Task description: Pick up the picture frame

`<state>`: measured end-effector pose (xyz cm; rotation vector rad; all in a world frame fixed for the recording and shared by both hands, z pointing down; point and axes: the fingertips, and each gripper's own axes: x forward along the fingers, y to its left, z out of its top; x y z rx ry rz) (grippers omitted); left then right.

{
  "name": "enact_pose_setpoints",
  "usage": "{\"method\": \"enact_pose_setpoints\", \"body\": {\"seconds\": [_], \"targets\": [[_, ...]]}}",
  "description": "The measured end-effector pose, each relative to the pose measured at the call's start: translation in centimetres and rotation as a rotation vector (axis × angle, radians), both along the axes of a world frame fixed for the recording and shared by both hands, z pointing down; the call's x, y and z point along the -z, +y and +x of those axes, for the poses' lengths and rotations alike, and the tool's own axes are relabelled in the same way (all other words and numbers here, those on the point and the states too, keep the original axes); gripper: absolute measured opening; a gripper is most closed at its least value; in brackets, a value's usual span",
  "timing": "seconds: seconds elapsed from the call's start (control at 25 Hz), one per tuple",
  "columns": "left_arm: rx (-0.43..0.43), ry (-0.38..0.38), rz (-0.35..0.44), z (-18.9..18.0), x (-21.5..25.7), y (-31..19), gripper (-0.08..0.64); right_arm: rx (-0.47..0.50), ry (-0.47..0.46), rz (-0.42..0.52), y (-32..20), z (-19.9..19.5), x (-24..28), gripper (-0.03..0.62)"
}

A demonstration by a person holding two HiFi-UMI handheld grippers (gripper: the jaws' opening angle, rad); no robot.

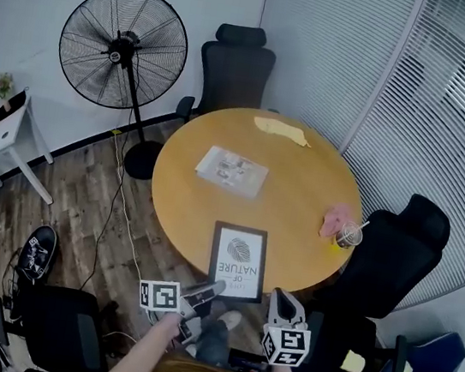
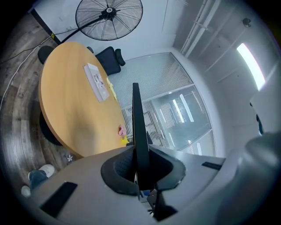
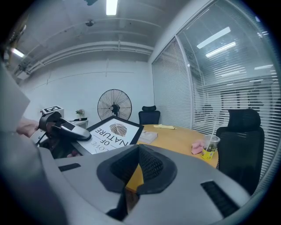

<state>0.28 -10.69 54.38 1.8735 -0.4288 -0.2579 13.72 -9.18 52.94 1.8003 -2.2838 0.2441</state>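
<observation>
The picture frame (image 1: 238, 261) is black with a white print of a leaf. It lies at the near edge of the round wooden table (image 1: 301, 191) and juts past the rim. My left gripper (image 1: 210, 290) is shut on its near left corner. In the left gripper view the frame's thin black edge (image 2: 136, 127) stands between the closed jaws. In the right gripper view the frame (image 3: 112, 132) tilts up, with the left gripper (image 3: 66, 129) clamped on it. My right gripper (image 1: 282, 301) hovers just right of the frame's near right corner, shut and holding nothing.
On the table lie a booklet (image 1: 231, 170), a yellow cloth (image 1: 281, 130), a pink item (image 1: 336, 218) and a drink cup with a straw (image 1: 348, 235). Black office chairs stand at the far side (image 1: 237, 69) and the right (image 1: 396, 249). A floor fan (image 1: 123, 47) stands left.
</observation>
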Motion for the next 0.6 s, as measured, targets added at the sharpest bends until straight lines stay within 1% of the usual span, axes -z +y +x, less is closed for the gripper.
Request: {"method": "enact_pose_setpoints", "body": {"seconds": [0.6], "targets": [[-0.005,0.012,-0.006,-0.84,-0.1,-0.37,0.057,0.0,0.004,-0.018,-0.37,-0.97,-0.19,0.012]]}}
